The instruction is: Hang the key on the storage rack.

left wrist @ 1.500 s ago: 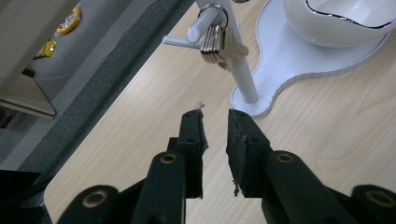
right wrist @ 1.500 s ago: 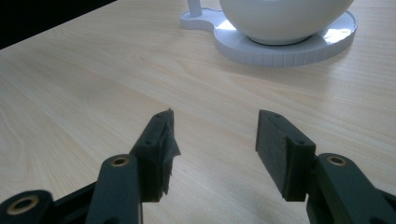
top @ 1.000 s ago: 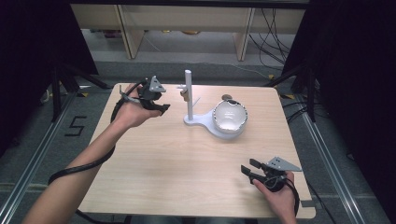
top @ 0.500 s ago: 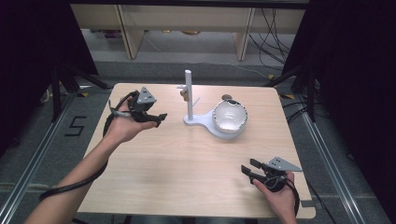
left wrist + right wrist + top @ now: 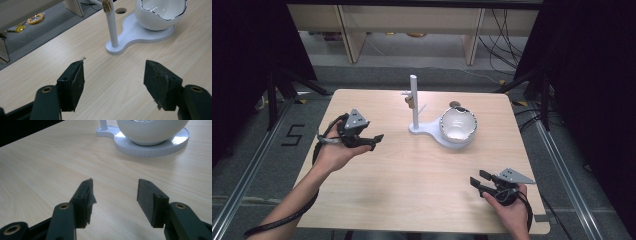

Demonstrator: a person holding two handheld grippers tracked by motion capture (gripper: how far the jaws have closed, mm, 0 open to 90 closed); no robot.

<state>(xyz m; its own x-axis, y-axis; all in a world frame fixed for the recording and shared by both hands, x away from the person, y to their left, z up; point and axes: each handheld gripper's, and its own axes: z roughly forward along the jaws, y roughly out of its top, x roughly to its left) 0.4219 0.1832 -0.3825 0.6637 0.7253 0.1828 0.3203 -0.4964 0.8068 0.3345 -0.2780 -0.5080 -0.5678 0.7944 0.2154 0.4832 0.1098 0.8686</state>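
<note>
1. your left gripper (image 5: 371, 142) hangs above the left side of the table (image 5: 377, 200), jaws spread wide and holding nothing, pointed toward the white stand (image 5: 414, 107).
2. the stand rises from a flat white base (image 5: 136, 35) at the far middle of the table; a white bowl (image 5: 458, 124) sits on the right end of that base, and a small brown piece (image 5: 410, 100) hangs near the top of the post, too small to identify.
3. your right gripper (image 5: 478, 181) rests low at the near right corner, jaws likewise parted and empty, facing the bowl from well apart.
4. if the stand is your target, bring the left gripper in level, with the post centred between the pads (image 5: 75, 82) before you close.
5. approach from the left, so the bowl stays out of the path.
6. keep the right gripper parked where it is; its cable lies near the table's edge and could snag on a sudden lift.
</note>
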